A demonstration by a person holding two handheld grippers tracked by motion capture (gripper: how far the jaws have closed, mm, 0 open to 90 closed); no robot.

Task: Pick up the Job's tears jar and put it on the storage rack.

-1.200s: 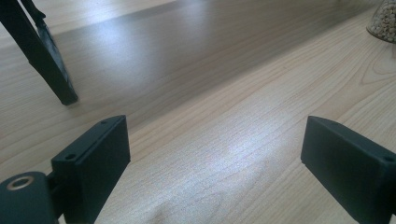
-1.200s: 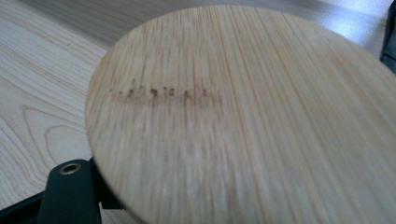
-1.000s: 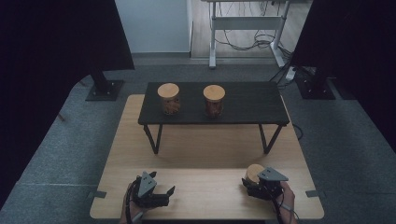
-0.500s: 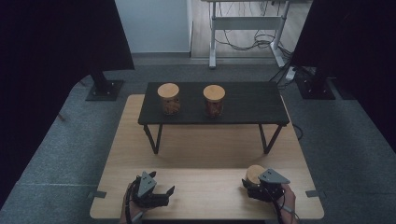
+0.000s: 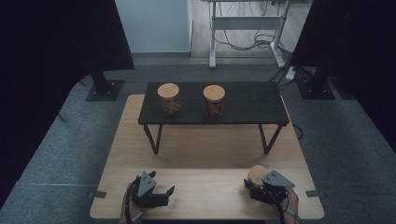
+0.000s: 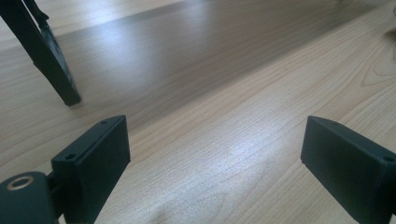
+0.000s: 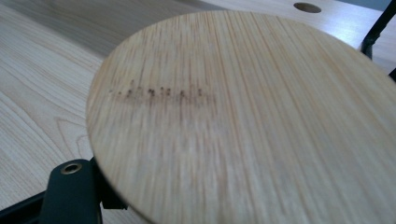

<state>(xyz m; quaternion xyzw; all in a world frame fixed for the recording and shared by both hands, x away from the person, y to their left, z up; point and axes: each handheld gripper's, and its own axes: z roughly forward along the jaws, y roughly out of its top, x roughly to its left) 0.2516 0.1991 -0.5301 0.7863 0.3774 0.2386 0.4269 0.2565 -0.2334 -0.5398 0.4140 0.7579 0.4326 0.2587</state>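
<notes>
My right gripper (image 5: pixel 255 189) rests at the front right of the wooden table, shut on a jar with a round bamboo lid (image 5: pixel 256 175). In the right gripper view that lid (image 7: pixel 243 121) sits close over the jaws, and one black finger (image 7: pixel 70 196) pokes out beneath its left edge. The jar's body is hidden under the lid. At the front left, my left gripper (image 5: pixel 164 193) lies low on the table, open. Its two fingers stand wide apart over bare wood (image 6: pixel 215 158) with nothing between them.
A low black table (image 5: pixel 247 105) stands across the middle of the wooden table (image 5: pixel 205 149), carrying two bamboo-lidded jars (image 5: pixel 168 98) (image 5: pixel 214 100). One of its black legs (image 6: pixel 51 60) is ahead and to the left of the left gripper. Dark screens and grey carpet surround the table.
</notes>
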